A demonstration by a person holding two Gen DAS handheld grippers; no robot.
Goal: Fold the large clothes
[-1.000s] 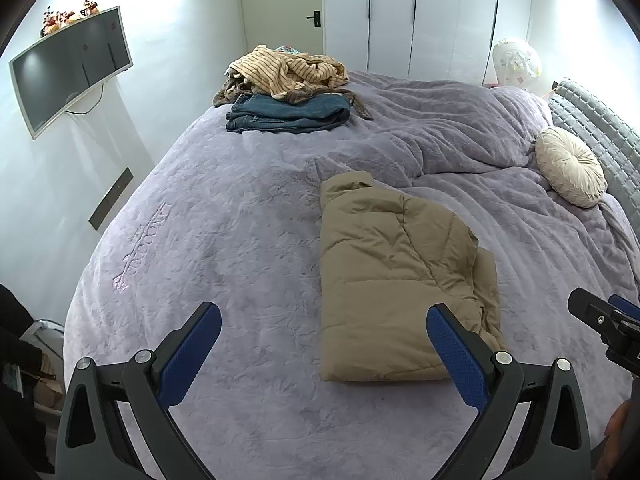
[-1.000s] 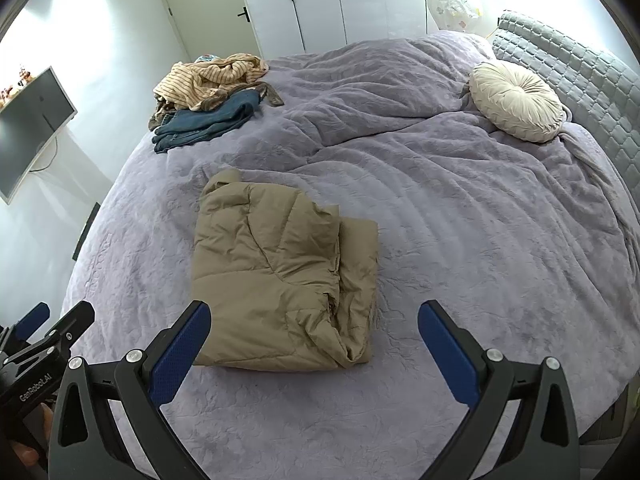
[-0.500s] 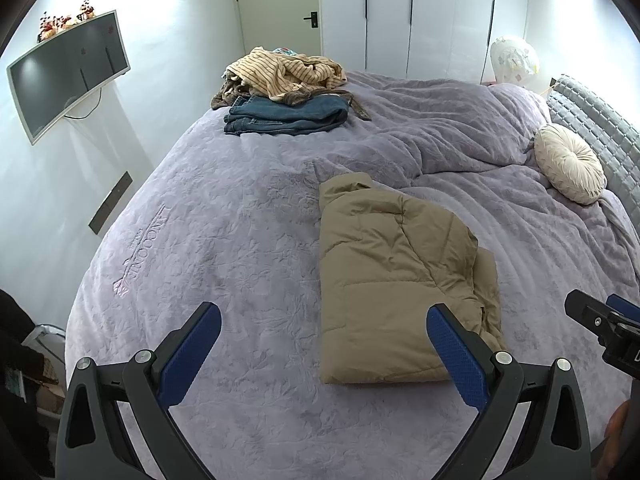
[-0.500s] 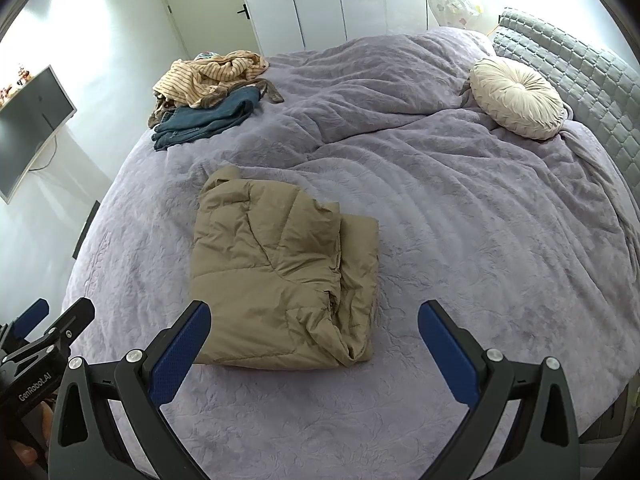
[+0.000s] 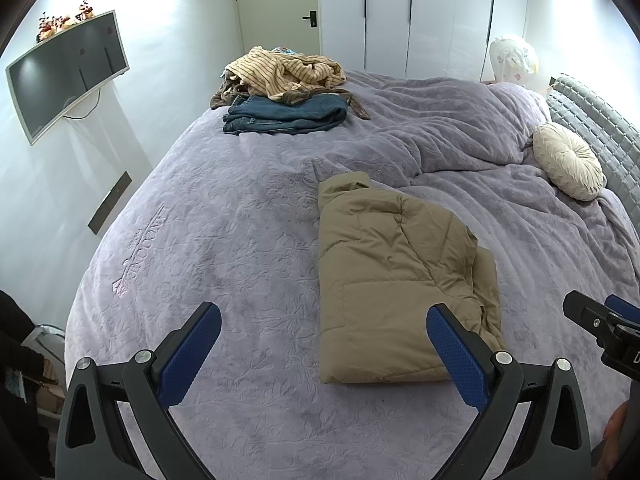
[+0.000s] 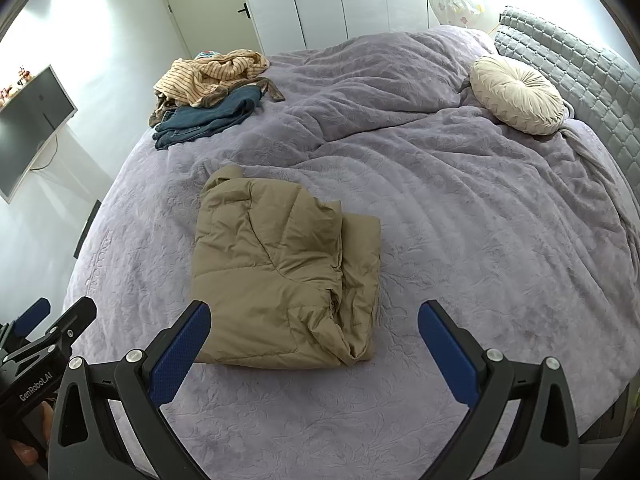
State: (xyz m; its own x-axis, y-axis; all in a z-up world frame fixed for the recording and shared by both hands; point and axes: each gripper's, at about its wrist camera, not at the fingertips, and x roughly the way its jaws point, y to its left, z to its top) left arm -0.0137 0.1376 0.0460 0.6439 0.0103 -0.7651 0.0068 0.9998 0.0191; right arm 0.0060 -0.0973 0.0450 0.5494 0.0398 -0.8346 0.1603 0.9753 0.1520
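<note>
A round cream cushion (image 6: 518,94) rests on the purple bedspread (image 6: 460,220) beside the grey quilted headboard (image 6: 576,68), while a wall-mounted television (image 5: 66,76), a closed door (image 5: 280,0) and white wardrobes (image 5: 412,12) line the room.

Beyond the left hand-held gripper (image 5: 323,338), the striped garment (image 5: 286,70) hides the top of the folded jeans (image 5: 288,116). The embroidered lettering (image 5: 142,248) on the bedspread is too small to read. The right hand-held gripper (image 5: 600,320) is cut off by the frame's right edge.
</note>
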